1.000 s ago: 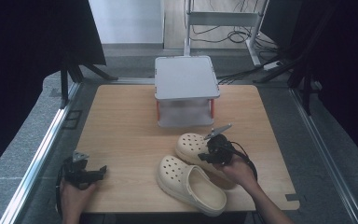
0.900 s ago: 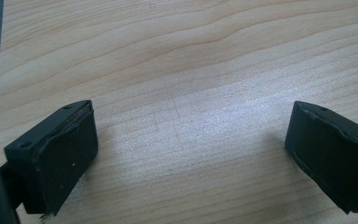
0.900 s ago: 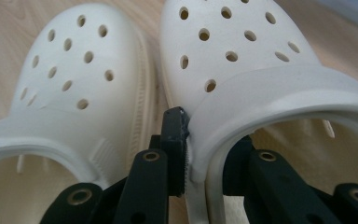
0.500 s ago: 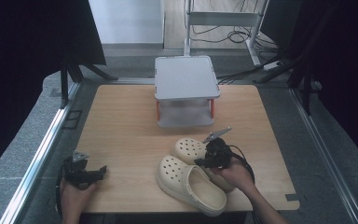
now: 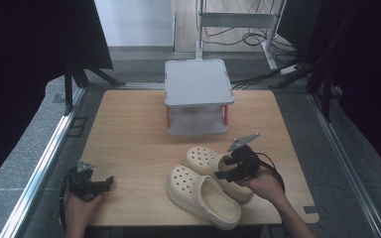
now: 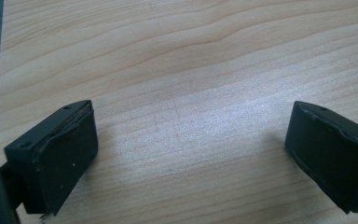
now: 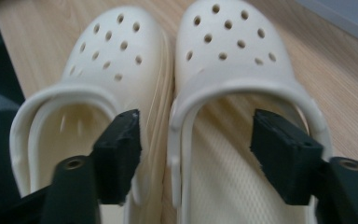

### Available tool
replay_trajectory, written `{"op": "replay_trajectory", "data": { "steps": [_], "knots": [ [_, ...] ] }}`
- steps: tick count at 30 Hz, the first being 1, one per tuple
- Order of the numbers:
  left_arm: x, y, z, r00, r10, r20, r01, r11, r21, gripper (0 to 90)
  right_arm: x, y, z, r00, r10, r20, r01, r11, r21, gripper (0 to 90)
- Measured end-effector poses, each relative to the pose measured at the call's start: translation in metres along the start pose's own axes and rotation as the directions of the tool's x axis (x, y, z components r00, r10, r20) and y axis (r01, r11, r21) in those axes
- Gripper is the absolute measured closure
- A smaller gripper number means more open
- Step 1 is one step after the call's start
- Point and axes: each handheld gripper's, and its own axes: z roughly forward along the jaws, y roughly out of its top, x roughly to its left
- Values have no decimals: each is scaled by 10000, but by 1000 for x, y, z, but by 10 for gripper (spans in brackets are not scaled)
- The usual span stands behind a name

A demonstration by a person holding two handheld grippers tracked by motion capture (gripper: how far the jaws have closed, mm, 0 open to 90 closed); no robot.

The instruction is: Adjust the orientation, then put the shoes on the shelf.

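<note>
- Two cream clogs [image 5: 206, 186] lie side by side, touching, both empty.
- Right gripper [image 5: 226, 173]: jaws just opened, spread above the clogs, gripping nothing.
- Left gripper [image 5: 99, 185]: jaws spread over the bare table [image 5: 129, 129].

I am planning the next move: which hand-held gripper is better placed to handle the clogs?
Right. The right hand-held gripper hangs open over the two clogs; the left hand-held gripper sits apart over bare table.

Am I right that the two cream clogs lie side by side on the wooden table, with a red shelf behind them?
Not quite: the shelf is grey, as the high view shows. The two cream clogs do lie side by side on the wooden table.
</note>
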Motion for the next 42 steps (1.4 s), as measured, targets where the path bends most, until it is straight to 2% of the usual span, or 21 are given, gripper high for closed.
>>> {"op": "replay_trajectory", "data": {
  "steps": [1,5,7,12,18,27,32,33,37,39,41,42],
  "knots": [
    [0,0,0,10000,-8,-6,8,10000,0,24,1,-3,-3,9998,-194,70,194,9998,40,254],
    [0,0,0,10000,-15,-1,15,10000,4,24,6,-9,-4,9990,-455,4,455,9990,41,178],
    [0,0,0,10000,-32,-1,32,10000,-12,25,8,-12,-1,9976,-688,-73,689,9974,213,135],
    [0,0,0,10000,-38,-2,38,10000,-18,25,18,-15,9,9941,-1071,-150,1077,9928,526,131],
    [0,0,0,10000,-42,-1,42,10000,-21,25,24,-13,29,9925,-1186,-302,1206,9897,769,131],
    [0,0,0,10000,-41,2,41,10000,-20,24,32,-3,57,9879,-1531,-264,1551,9822,1059,144],
    [0,0,0,10000,-38,4,38,10000,-21,25,35,-1,64,9891,-1465,-141,1472,9823,1160,206],
    [0,0,0,10000,-38,4,38,10000,-22,25,36,0,64,9896,-1435,104,1414,9835,1132,276],
    [0,0,0,10000,-36,4,36,10000,-21,25,33,0,62,9915,-1249,363,1207,9876,1006,395],
    [0,0,0,10000,-37,6,37,10000,-21,25,32,0,62,9916,-1237,380,1193,9877,1008,418],
    [0,0,0,10000,-34,4,34,10000,-20,25,30,1,61,9915,-1179,557,1115,9881,1060,513],
    [0,0,0,10000,-32,5,32,10000,-17,25,29,1,60,9924,-1130,481,1075,9886,1059,536]
  ]
}}
